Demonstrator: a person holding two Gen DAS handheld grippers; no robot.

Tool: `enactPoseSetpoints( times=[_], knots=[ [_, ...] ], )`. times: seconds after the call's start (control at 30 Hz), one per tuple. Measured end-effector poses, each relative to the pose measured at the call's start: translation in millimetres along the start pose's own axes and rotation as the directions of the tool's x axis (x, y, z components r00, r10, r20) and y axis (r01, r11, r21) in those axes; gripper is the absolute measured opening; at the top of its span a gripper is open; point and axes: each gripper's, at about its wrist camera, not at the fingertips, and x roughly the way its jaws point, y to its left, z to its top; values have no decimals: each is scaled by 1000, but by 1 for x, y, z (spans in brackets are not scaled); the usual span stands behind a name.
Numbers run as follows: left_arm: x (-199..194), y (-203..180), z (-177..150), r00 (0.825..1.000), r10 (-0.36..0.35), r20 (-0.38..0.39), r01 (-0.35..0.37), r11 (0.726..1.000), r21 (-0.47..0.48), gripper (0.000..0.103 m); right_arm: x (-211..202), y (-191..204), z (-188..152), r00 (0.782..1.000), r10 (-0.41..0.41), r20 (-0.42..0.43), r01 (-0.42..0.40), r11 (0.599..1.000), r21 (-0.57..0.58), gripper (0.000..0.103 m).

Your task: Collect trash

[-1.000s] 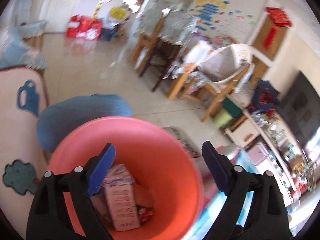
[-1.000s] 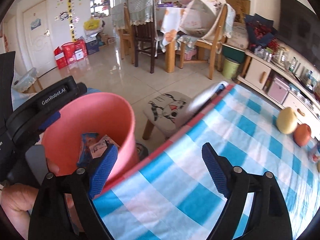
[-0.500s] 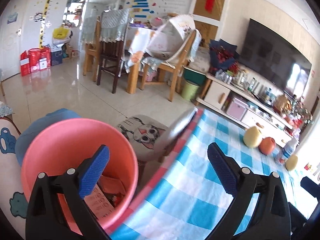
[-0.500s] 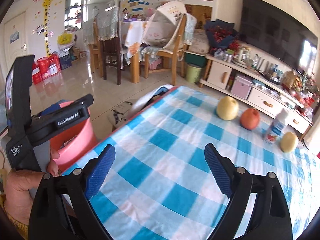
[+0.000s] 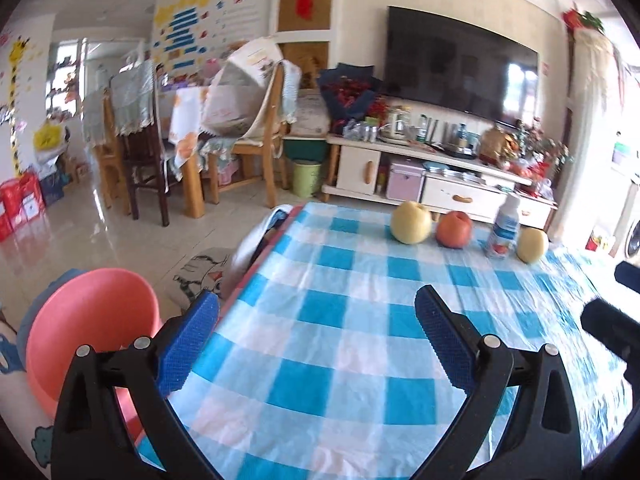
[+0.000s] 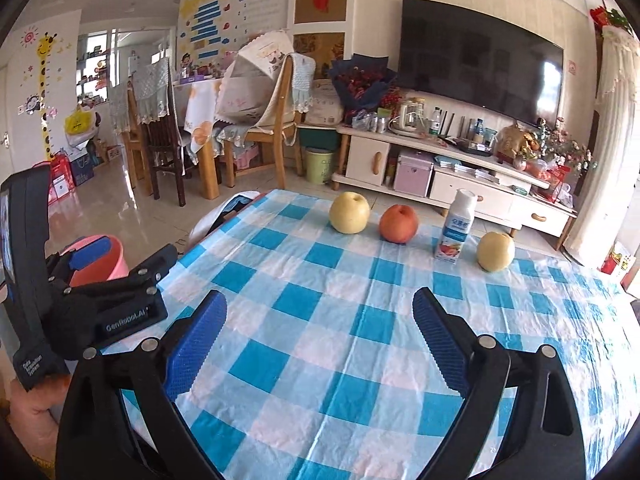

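A pink bin [image 5: 88, 332] stands on the floor left of the blue checked table [image 5: 360, 340]; its inside is not visible now. It also shows in the right wrist view [image 6: 100, 264], behind the left gripper's body. A small white yogurt bottle [image 6: 456, 230] stands upright at the table's far side, and appears in the left wrist view [image 5: 505, 232]. My left gripper [image 5: 316, 344] is open and empty over the table's left edge. My right gripper [image 6: 320, 344] is open and empty over the table's near middle.
A yellow pear [image 6: 349, 213], a red apple [image 6: 399, 224] and another pear [image 6: 496, 251] stand in a row beside the bottle. A cartoon stool [image 5: 200, 276] is on the floor by the table. Chairs [image 6: 160, 148] and a TV cabinet [image 6: 440, 168] stand beyond.
Both grippers have swung right and up, from over the pink bin to facing the table. The bin has slid to the left edge of both views; the fruit and bottle came into view.
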Motion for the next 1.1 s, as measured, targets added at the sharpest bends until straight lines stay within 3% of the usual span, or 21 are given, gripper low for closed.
enactPoseSetpoints(
  times=[0.3,0.53,1.1],
  knots=[
    [-60,-55,-1,992,16,128,-28,995,95,99,-36,-42,-8,995,-57,82,53,998,45,95],
    [-97,-78,8,984,-54,168,45,997,58,99,-57,-75,-14,986,-97,132,86,992,91,95],
    [-128,-142,13,980,-62,191,36,990,135,99,-85,-137,-32,965,-176,195,145,976,162,95]
  ],
)
